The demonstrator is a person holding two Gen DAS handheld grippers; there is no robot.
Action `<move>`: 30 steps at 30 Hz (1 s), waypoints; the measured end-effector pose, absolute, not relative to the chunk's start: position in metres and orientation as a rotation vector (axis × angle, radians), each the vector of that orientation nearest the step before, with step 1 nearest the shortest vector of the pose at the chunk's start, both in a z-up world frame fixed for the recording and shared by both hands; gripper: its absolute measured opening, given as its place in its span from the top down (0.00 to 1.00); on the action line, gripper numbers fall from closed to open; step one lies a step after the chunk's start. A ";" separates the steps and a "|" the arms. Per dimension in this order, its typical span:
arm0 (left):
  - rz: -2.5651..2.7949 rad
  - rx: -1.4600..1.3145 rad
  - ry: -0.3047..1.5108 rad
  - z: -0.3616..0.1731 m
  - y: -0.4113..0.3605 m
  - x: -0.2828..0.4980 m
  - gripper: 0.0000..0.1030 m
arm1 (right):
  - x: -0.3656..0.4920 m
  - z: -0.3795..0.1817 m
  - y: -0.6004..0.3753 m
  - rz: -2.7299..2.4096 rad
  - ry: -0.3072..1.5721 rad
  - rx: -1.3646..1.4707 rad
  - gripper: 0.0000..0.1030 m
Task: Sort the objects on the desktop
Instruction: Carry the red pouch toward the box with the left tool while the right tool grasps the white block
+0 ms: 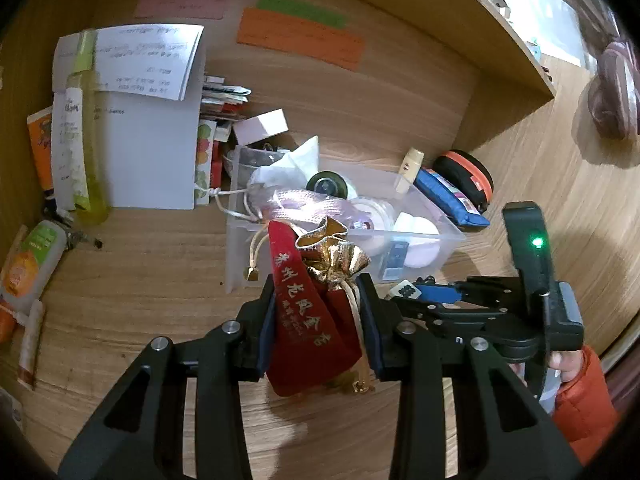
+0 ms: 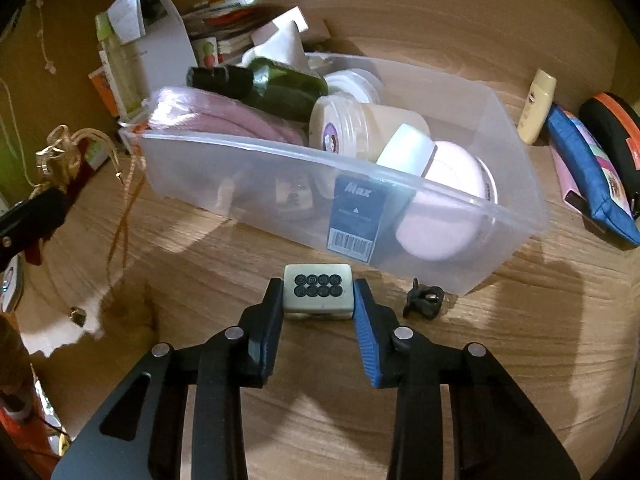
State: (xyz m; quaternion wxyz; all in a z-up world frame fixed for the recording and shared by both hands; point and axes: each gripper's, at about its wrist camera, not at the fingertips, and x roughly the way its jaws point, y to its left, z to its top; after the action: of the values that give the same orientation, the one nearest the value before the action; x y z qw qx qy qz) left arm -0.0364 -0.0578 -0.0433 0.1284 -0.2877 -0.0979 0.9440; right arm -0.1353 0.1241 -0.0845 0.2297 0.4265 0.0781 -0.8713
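Left wrist view: a cluttered wooden desk (image 1: 132, 280) is shown, with a clear plastic bin (image 2: 516, 200).
A red pouch (image 1: 308, 320) is clamped by the left gripper (image 1: 320, 300); a mahjong tile (image 2: 318, 291) is pinched by the right gripper (image 2: 318, 300).

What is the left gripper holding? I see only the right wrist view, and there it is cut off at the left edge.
Observer: The left gripper is shut on a red pouch with a gold top. Gold characters are printed on the red cloth.
Operator: Thank you. My right gripper holds the tile. What lies on the desk to the left of the left gripper?
Observer: A tube with an orange fruit picture lies flat there, near the edge of the view.
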 end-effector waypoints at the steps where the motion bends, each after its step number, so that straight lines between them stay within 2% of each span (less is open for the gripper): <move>1: 2.747 -0.836 -0.280 -0.043 -0.056 -0.037 0.65 | -0.133 -0.081 0.125 -2.404 0.212 1.157 0.70; 12: 2.780 -0.764 -0.259 -0.019 -0.043 -0.042 0.64 | -0.110 -0.039 0.140 -2.423 0.153 0.972 0.70; 18: 2.835 -0.734 -0.152 -0.002 -0.038 -0.051 0.64 | -0.105 -0.014 0.155 -2.466 0.183 0.865 0.70; 30: 2.796 -0.622 -0.149 0.043 -0.037 -0.082 0.64 | -0.126 0.008 0.184 -2.522 0.111 0.819 0.70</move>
State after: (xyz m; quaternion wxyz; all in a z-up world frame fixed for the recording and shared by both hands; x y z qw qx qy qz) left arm -0.0822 -0.0370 0.0429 0.1365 -0.2148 -0.0513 0.9657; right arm -0.1262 0.1841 0.0078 0.2415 0.2995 0.0407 -0.9221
